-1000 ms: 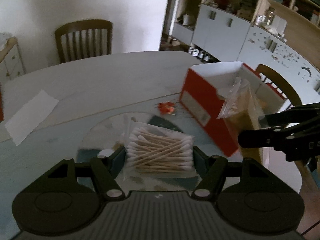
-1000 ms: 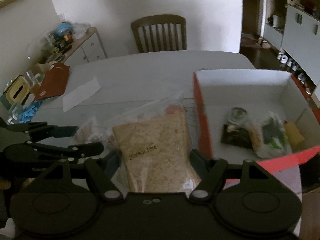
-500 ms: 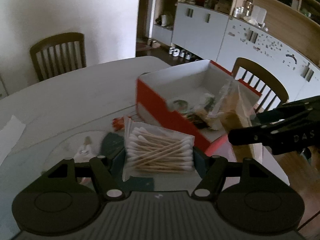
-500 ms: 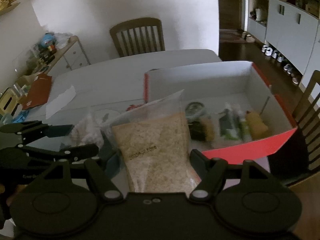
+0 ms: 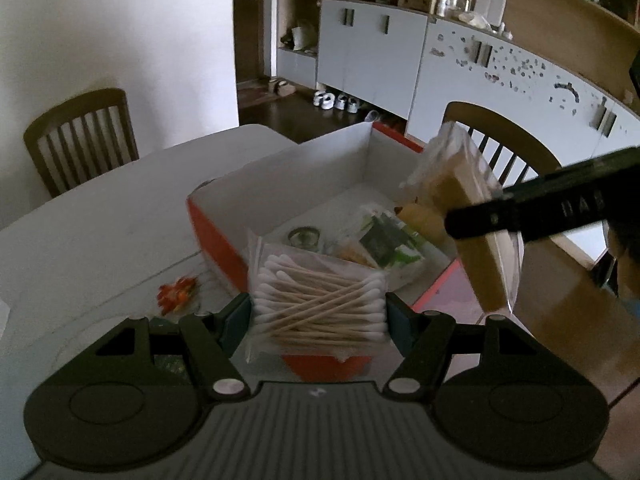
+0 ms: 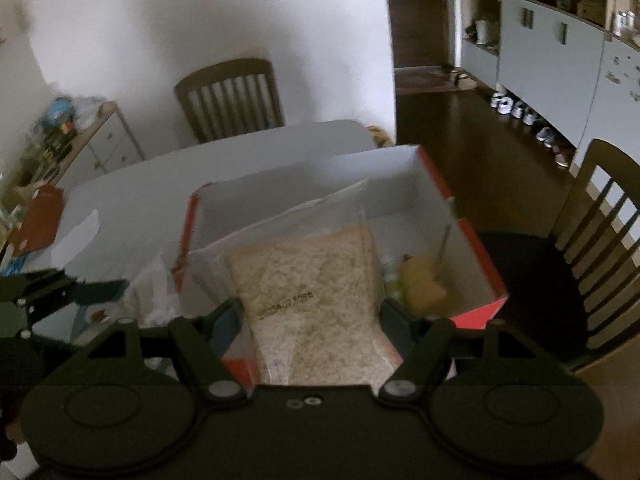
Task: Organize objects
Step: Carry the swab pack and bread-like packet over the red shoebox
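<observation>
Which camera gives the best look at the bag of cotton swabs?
The left wrist view: the bag of cotton swabs sits centred and sharp in the left gripper. The right wrist view shows only a blurred pale bag at the left.

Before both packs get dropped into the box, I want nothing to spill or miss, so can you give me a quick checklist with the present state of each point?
1. Left gripper holds the cotton swab pack: ok, pinched at both sides.
2. Right gripper holds the grain bag: ok.
3. Box open on top: ok.
4. Free room in the box: ok, its far half is bare; small items fill the near half.
5. Both packs fully above the box opening: cannot tell.
6. Grain bag sealed: cannot tell.
</observation>
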`<act>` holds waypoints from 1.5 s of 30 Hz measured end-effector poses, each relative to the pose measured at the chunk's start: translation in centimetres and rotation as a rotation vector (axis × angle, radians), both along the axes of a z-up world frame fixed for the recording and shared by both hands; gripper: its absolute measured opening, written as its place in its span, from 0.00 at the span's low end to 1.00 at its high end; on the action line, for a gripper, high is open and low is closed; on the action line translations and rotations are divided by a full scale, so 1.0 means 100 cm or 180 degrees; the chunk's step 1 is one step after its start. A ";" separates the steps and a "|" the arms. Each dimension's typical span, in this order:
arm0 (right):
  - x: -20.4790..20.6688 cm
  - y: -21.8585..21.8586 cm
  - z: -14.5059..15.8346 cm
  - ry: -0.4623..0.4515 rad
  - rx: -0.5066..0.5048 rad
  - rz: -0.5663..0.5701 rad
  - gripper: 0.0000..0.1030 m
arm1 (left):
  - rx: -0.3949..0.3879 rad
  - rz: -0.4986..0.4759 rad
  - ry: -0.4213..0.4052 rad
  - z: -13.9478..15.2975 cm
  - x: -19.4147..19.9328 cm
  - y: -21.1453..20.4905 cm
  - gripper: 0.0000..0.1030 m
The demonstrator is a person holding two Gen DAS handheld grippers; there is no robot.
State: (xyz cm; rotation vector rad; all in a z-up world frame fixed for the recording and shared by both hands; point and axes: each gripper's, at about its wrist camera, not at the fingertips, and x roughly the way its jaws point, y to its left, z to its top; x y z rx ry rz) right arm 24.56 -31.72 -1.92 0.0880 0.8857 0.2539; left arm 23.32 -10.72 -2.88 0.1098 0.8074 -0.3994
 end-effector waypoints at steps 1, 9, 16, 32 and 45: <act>0.004 -0.004 0.000 -0.0004 -0.0001 -0.0020 0.72 | 0.0024 -0.0020 0.0001 0.000 0.003 -0.005 0.68; 0.039 -0.025 -0.001 -0.0060 -0.0054 -0.0074 0.72 | 0.0235 -0.0096 -0.0013 -0.003 0.031 -0.037 0.68; 0.068 -0.023 -0.005 -0.0039 -0.0106 -0.0032 0.72 | 0.0364 -0.0091 0.0008 -0.007 0.059 -0.054 0.68; 0.096 -0.007 -0.058 0.0397 -0.0220 0.0126 0.72 | 0.0719 -0.0110 0.0296 -0.054 0.104 -0.077 0.68; 0.102 -0.008 -0.071 0.0412 -0.0390 0.0079 0.74 | 0.0739 -0.0145 0.0588 -0.075 0.115 -0.074 0.68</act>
